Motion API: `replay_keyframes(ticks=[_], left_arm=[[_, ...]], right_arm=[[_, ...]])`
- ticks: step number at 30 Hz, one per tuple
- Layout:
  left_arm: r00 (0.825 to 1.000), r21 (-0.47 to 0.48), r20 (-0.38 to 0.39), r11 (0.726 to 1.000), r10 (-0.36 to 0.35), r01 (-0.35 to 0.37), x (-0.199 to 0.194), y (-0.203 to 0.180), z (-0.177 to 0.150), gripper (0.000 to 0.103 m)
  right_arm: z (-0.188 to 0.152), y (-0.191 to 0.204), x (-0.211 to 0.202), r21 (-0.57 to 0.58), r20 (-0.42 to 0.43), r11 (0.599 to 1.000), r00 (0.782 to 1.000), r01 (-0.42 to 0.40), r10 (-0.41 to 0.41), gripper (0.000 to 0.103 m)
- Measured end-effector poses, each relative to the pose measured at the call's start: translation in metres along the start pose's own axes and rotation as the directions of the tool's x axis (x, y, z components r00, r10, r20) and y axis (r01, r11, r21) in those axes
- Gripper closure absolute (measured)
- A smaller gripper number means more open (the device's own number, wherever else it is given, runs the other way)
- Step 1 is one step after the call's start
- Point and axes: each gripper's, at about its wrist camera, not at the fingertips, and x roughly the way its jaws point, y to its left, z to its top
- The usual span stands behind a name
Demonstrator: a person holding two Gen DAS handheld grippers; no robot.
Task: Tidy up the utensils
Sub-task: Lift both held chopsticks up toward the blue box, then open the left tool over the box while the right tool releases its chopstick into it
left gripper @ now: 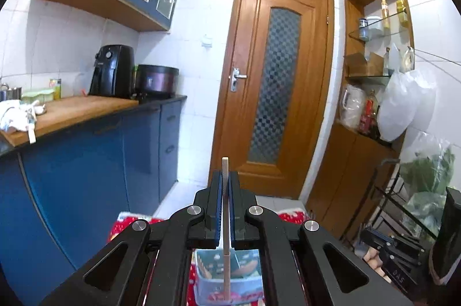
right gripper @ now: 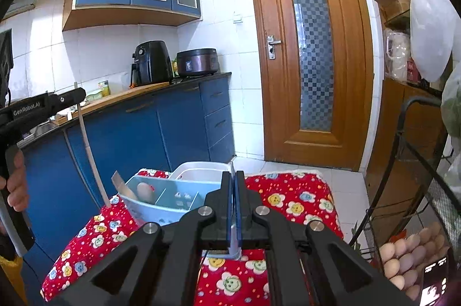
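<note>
My left gripper (left gripper: 226,176) is shut on a long pale chopstick (left gripper: 226,271) that stands nearly upright and pokes out above the fingertips. It hangs over a light blue divided organizer (left gripper: 201,274). In the right wrist view this left gripper (right gripper: 79,96) is raised at the left with a hand on its grip. The chopstick (right gripper: 89,153) slants down beside the organizer (right gripper: 170,208), its tip clear of it. My right gripper (right gripper: 232,176) is shut on a thin translucent bluish strip (right gripper: 234,252); I cannot tell what it is. A metal blade (right gripper: 119,185) and a wooden spoon head (right gripper: 142,190) rest in the organizer.
The organizer and a white tub (right gripper: 198,170) sit on a red flower-print cloth (right gripper: 288,199). Blue cabinets and a counter with an air fryer (right gripper: 149,63) run along the left. A wooden door (right gripper: 311,46) is ahead. A wire rack (right gripper: 417,161) with eggs (right gripper: 403,257) stands at the right.
</note>
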Motion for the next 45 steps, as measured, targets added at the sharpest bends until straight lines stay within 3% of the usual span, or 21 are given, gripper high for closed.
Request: replay_keyframes(ticks=[8, 15, 22, 28, 45], left_arm=[[0.999, 0.014, 0.028, 0.999, 0.033, -0.033, 0.024, 0.001, 0.01, 0.1], [0.999, -0.014, -0.019, 0.999, 0.037, -0.037, 0.054, 0.008, -0.006, 0.1], [0.998, -0.034, -0.064, 0.999, 0.02, -0.022, 0.077, 0.012, -0.021, 0.1], [0.996, -0.02, -0.088, 1.0, 0.011, -0.013, 0.084, 0.011, -0.036, 0.1], [0.983, 0.024, -0.185, 1.0, 0.006, -0.002, 0.092, 0.003, -0.065, 0.099]], right_arm=[[0.033, 0.007, 0.02, -0.042, 0.043, 0.997, 0.998, 0.058, -0.056, 0.1], [0.053, 0.023, 0.049, -0.097, 0.091, 0.987, 0.989, 0.127, -0.118, 0.1], [0.048, 0.033, 0.081, -0.143, 0.095, 0.974, 0.982, 0.179, -0.166, 0.1], [0.035, 0.033, 0.097, -0.152, 0.054, 0.973, 0.984, 0.177, -0.17, 0.1], [0.03, 0.04, 0.087, -0.184, 0.027, 0.973, 0.99, 0.141, -0.139, 0.097]])
